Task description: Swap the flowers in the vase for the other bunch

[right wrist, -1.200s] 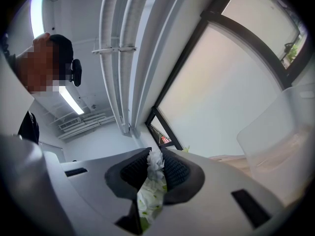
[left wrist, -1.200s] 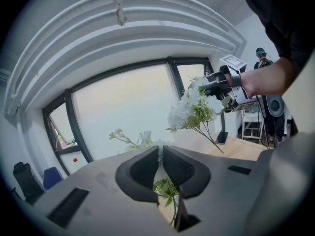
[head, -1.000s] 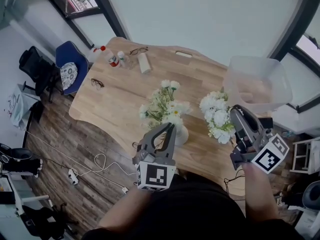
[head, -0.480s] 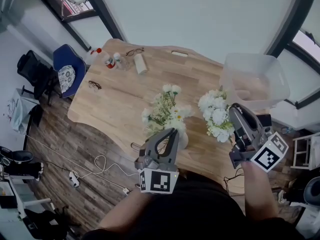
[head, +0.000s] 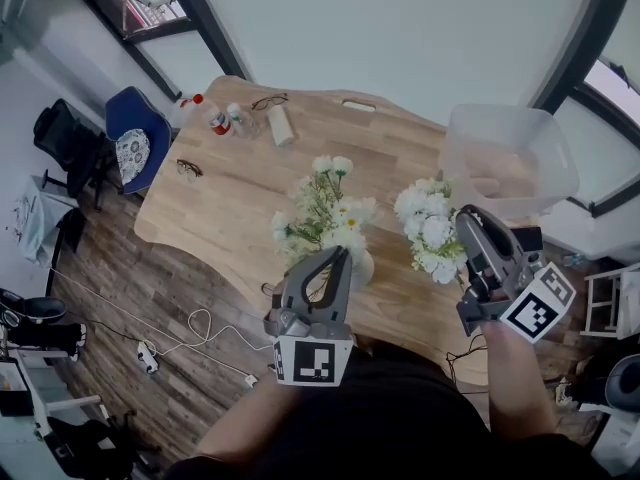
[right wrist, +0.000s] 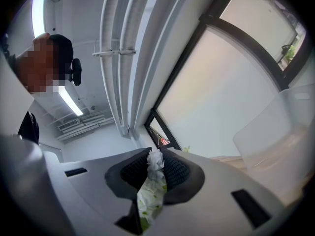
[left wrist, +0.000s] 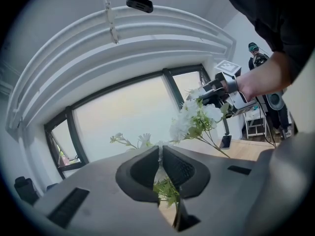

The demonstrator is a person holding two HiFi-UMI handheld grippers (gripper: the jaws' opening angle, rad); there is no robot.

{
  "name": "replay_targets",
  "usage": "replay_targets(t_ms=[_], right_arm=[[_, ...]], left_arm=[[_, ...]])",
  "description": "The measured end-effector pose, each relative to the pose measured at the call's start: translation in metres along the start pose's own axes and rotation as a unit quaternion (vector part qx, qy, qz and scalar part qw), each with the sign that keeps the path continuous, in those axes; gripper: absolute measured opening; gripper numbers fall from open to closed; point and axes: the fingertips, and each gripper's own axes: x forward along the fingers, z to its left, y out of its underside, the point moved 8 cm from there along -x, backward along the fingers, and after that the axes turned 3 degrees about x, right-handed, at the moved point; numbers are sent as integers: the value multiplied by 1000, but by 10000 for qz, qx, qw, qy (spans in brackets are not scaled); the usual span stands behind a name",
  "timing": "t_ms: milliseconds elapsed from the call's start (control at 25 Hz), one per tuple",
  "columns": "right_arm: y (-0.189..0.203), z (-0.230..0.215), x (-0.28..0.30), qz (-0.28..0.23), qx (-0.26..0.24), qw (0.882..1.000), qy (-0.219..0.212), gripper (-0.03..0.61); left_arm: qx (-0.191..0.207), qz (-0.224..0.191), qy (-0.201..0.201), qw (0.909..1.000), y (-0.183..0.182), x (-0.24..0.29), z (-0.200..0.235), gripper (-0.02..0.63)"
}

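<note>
The wooden counter stretches away ahead of both my grippers. On its far right corner, beyond my right gripper, stands a clear plastic bin.

My left gripper is clenched almost fully. Only a thin slit shows between its pads, and green stems and leaves of the sprawling bunch run through that slit. I am gripping this bunch low on its stems. Its small white blooms fan out just past the gripper's tips, ahead of it and a little to its left. In the left gripper view a couple of those blooms poke up right over the jaw tips.

My right gripper is clamped on the dense bunch, with the pale, green-flecked stem end pinched between its pads. The round white heads sit just off the tips, on the side towards my left gripper. They are held in the air over the counter, and the left gripper view shows them up and to the right of that gripper.

The two bunches are near each other but do not touch.

The white vase stands on the counter just to the right of my left gripper's tips, partly hidden behind them. It lies between the two grippers, closer to the left one. I cannot tell whether the sprawling bunch's stems are inside it.
</note>
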Motion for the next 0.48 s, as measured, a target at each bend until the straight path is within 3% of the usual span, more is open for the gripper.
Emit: replay_targets(t_ms=[160,480], right_arm=[[-1,3,0,-34,-21,10000,-47,80],[-5,7,2,-25,-39,9999,-115,80]], left_arm=[[240,48,300,9993,11,1,-23,28],[126,89,273,9995,9,4,-12,28]])
